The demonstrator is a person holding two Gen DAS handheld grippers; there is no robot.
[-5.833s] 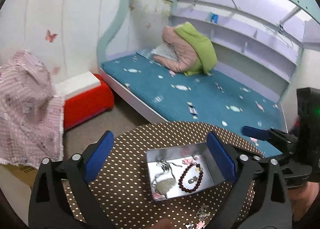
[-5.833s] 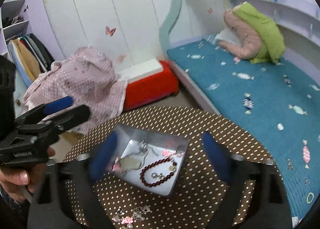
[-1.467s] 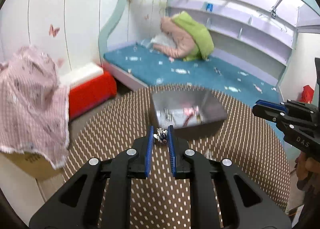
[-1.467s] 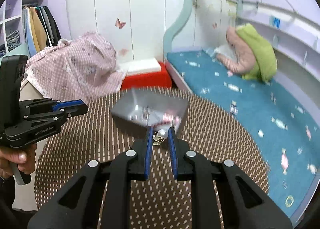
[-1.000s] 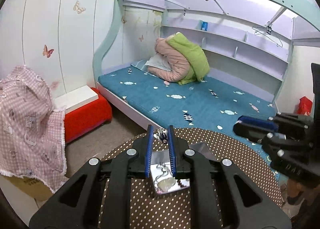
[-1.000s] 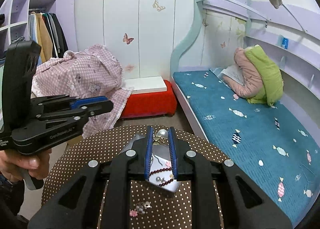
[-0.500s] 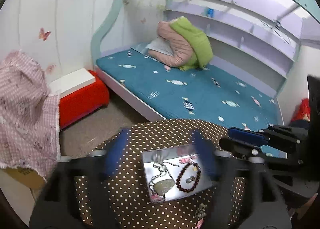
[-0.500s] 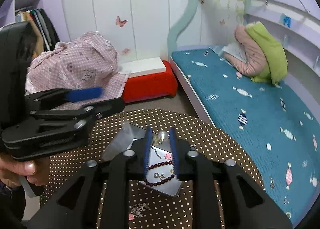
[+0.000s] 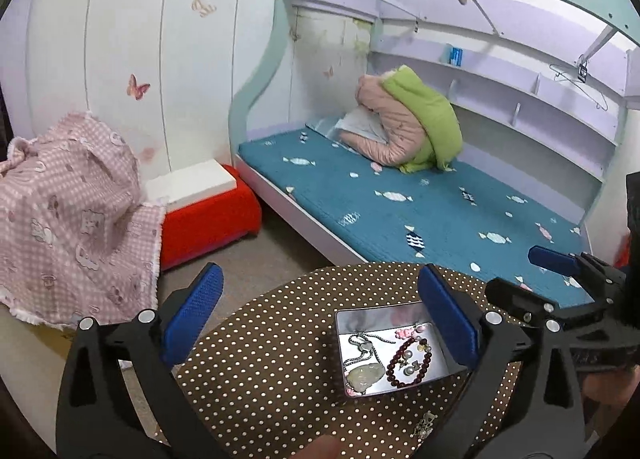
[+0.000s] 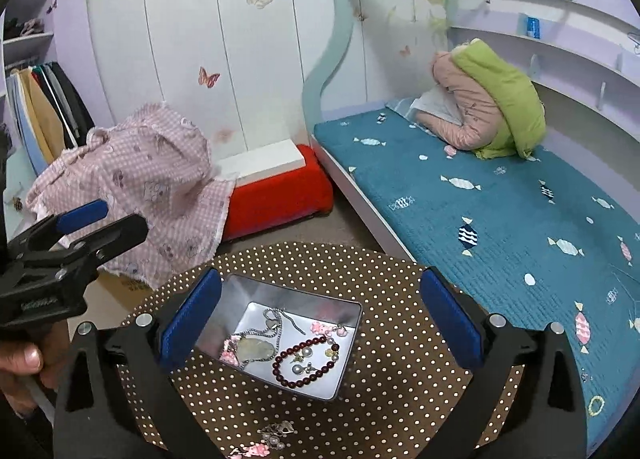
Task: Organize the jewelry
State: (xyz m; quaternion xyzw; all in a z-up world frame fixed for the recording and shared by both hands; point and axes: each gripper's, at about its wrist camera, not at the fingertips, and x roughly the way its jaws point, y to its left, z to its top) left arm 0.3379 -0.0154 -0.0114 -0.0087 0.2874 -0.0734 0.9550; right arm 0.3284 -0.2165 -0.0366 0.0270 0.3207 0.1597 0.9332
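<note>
Jewelry in the tin, both jaws wide

Jewelry filled the silver tin [image 10: 352,309]: a red bead bracelet [image 10: 306,365] and a pendant necklace [image 10: 256,347]. Left gripper [image 9: 320,315] and right gripper [image 10: 320,315] held their jaws apart and empty above it. More loose charms [image 10: 276,433] lay at the polka-dot worktop's [image 10: 400,399] near edge.

A bed [image 10: 500,219] with a teal cover runs from 3 o'clock toward 1, a pink-and-green quilt [image 10: 488,107] bundled at its head. At 9 o'clock a pink checked cloth [image 10: 136,179] lies draped beside a red stool [image 10: 276,195]. Butterfly stickers [image 10: 209,77] dot the wall.
</note>
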